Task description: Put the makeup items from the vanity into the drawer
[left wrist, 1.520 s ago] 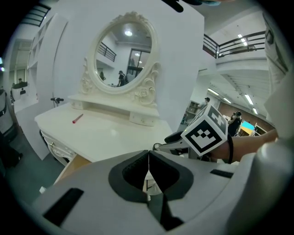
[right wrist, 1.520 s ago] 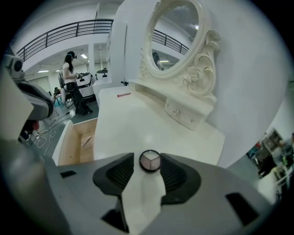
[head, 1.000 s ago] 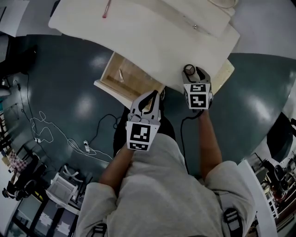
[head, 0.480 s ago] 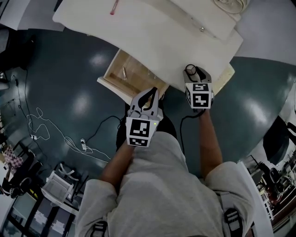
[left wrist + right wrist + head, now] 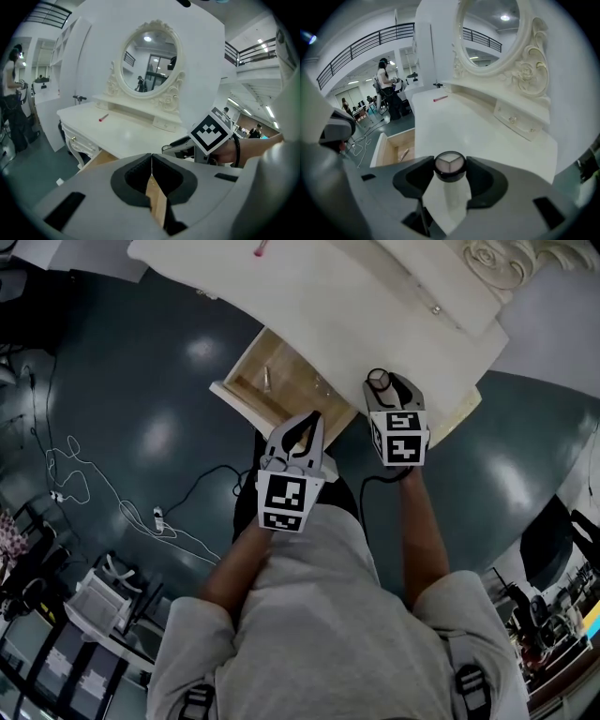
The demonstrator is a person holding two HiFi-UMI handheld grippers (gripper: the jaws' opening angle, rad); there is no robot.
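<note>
My right gripper [image 5: 382, 382] is shut on a small round jar [image 5: 450, 165] with a black rim and a pale lid, held over the front edge of the white vanity [image 5: 337, 315]. The jar [image 5: 378, 379] is just right of the open wooden drawer [image 5: 246, 381]. A pale stick-shaped item [image 5: 265, 379] lies inside the drawer [image 5: 389, 140]. My left gripper [image 5: 302, 427] hangs shut and empty at the drawer's front right corner; in its own view the left gripper [image 5: 151, 174] has its pads together. A red pencil [image 5: 103, 117] lies far back on the vanity top.
An oval mirror [image 5: 149, 61] in an ornate white frame stands at the back of the vanity, with a small shelf drawer [image 5: 520, 123] under it. Cables [image 5: 103, 498] trail across the dark floor at the left. People stand in the background [image 5: 385, 79].
Seen against the vanity, the right gripper has moved left toward the drawer with the jar still in it. The left gripper has shifted slightly along the drawer front, still shut.
</note>
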